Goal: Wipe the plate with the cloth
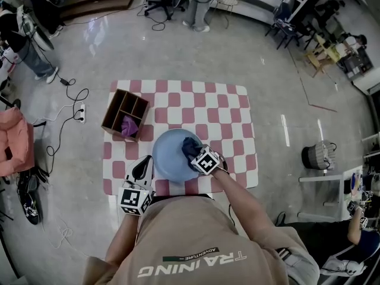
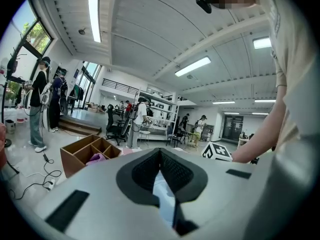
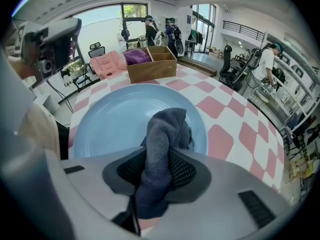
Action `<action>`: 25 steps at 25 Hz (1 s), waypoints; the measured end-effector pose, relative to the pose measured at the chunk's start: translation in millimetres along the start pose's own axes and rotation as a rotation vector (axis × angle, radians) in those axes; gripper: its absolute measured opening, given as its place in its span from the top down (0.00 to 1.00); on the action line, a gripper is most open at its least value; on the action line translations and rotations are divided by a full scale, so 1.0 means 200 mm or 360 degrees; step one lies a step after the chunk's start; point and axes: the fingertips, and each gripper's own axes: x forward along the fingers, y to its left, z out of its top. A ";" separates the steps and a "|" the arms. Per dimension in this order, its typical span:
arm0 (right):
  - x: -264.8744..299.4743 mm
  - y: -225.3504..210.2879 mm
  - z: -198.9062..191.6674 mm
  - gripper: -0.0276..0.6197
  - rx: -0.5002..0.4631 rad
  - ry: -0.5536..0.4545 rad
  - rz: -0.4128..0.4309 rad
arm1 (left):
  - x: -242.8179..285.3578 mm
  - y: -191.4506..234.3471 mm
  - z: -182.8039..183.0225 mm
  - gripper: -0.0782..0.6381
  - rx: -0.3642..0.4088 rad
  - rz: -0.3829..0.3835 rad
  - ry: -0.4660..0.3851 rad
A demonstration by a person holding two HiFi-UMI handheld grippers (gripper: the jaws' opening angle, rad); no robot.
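Resting on the one blue plate (image 1: 168, 157), toward its right side, is a single grey-blue cloth (image 1: 190, 144), bunched and pinched between the jaws of the right gripper (image 1: 193, 152), which points steeply down at it. Two grippers are at work. The left gripper (image 1: 144, 168) sits level at the plate's near-left edge, its jaws nearly together on a thin pale-blue sliver, probably the plate's rim. The plate lies on one pink-and-white checked mat (image 1: 225, 111). Just beyond the plate's left side stands one divided wooden box (image 1: 110, 114) with a purple cloth (image 1: 129, 125) in one compartment.
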 end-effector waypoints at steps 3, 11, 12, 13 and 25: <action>-0.03 0.09 -0.04 0.76 0.0003 0.0028 0.0042 | -0.01 -0.01 -0.01 0.88 -0.0009 0.0003 -0.0004; -0.02 0.36 -0.07 0.76 0.0071 0.0014 0.0167 | -0.11 0.07 -0.03 0.88 -0.0024 0.0082 -0.0014; -0.01 0.39 -0.06 0.76 0.0070 0.0020 0.0184 | -0.12 0.08 -0.04 0.88 -0.0026 0.0090 -0.0014; -0.01 0.41 -0.05 0.76 0.0054 0.0030 0.0191 | -0.13 0.09 -0.04 0.88 -0.0028 0.0099 -0.0016; 0.10 0.62 0.17 0.76 -0.0198 0.0066 0.0342 | -0.22 0.19 -0.01 0.88 -0.0012 0.0141 -0.0027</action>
